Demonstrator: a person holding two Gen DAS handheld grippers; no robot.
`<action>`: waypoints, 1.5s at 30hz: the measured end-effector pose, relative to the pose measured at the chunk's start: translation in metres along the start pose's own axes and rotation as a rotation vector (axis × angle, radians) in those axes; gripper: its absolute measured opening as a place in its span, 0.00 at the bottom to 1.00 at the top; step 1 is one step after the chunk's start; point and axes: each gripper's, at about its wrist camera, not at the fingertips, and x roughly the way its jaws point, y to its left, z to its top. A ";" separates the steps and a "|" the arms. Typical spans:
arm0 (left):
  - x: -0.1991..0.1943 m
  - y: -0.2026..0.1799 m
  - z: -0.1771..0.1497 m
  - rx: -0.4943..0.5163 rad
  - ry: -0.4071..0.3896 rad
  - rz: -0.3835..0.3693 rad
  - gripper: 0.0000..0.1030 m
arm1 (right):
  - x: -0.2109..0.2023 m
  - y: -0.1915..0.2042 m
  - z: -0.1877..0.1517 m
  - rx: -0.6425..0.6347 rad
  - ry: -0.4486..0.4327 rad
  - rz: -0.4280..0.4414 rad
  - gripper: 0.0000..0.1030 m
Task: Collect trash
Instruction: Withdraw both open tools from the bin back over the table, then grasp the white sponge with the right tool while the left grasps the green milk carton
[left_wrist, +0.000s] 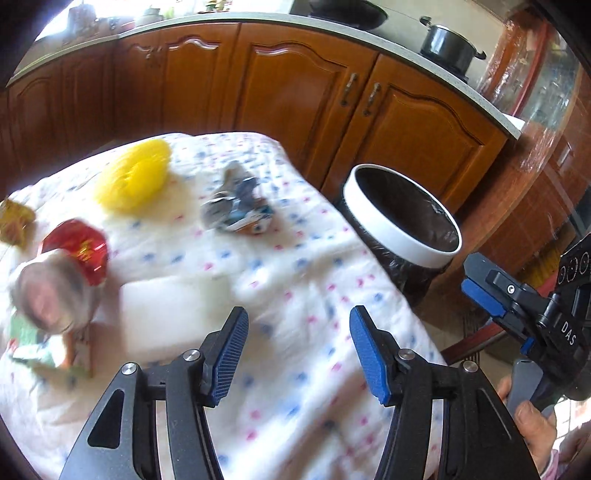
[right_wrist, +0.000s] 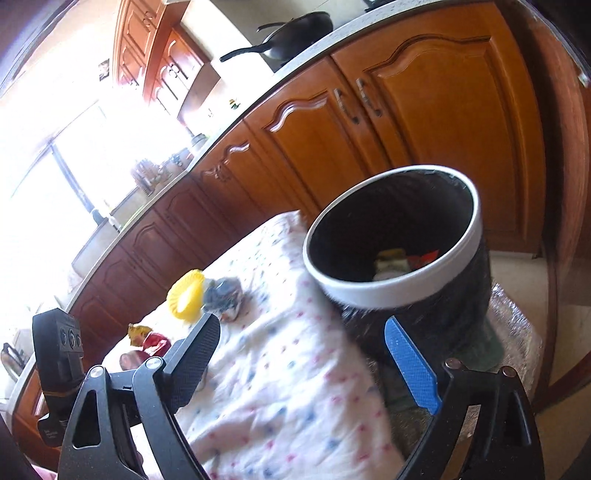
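Note:
A table with a dotted white cloth (left_wrist: 295, 295) holds trash: a crumpled blue-grey wrapper (left_wrist: 236, 203), a red foil wrapper (left_wrist: 83, 254), a gold wrapper (left_wrist: 14, 221), a green packet (left_wrist: 44, 350) and a yellow plastic piece (left_wrist: 133, 177). A bin with a white rim and black liner (left_wrist: 402, 214) stands off the table's right edge; in the right wrist view the bin (right_wrist: 399, 288) holds several wrappers. My left gripper (left_wrist: 295, 354) is open and empty above the cloth. My right gripper (right_wrist: 306, 358) is open and empty, near the bin; it also shows in the left wrist view (left_wrist: 480, 291).
Wooden kitchen cabinets (left_wrist: 295, 92) run behind the table under a counter with a black pot (left_wrist: 450, 44). A white napkin (left_wrist: 166, 314) and a blurred round jar top (left_wrist: 51, 299) lie at the table's left.

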 end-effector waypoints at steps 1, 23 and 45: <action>-0.006 0.006 -0.005 -0.010 -0.007 0.009 0.55 | 0.001 0.004 -0.004 -0.003 0.006 0.007 0.90; -0.066 0.127 -0.035 -0.278 -0.014 0.270 0.55 | 0.039 0.086 -0.058 -0.138 0.157 0.108 0.90; -0.119 0.193 -0.038 -0.416 -0.084 0.296 0.67 | 0.106 0.147 -0.064 -0.433 0.332 0.142 0.89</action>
